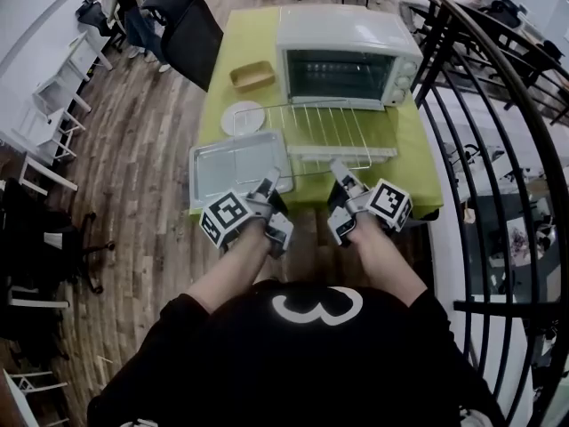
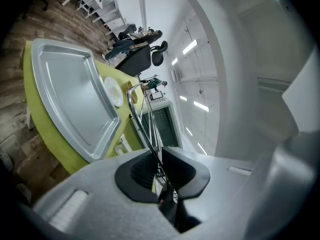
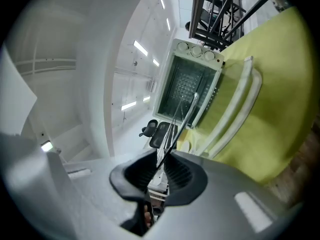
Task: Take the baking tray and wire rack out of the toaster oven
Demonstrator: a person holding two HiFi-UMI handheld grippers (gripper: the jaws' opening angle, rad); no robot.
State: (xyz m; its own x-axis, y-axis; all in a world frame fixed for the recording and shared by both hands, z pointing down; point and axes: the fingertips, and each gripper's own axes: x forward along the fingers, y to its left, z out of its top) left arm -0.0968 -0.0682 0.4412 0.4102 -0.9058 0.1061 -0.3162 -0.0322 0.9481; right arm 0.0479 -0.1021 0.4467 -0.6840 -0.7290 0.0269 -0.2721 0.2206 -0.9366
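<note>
The wire rack hangs level in front of the white toaster oven, above its lowered door. My left gripper is shut on the rack's near left edge and my right gripper on its near right edge. In the left gripper view, my left gripper pinches a rack wire between its dark pads. My right gripper in the right gripper view clamps another rack wire, with the oven beyond. The silver baking tray lies flat on the green table, left of the rack.
A white plate and a small wooden dish sit on the table left of the oven. A black stair railing runs close on the right. Office chairs stand behind the table, white furniture at the left.
</note>
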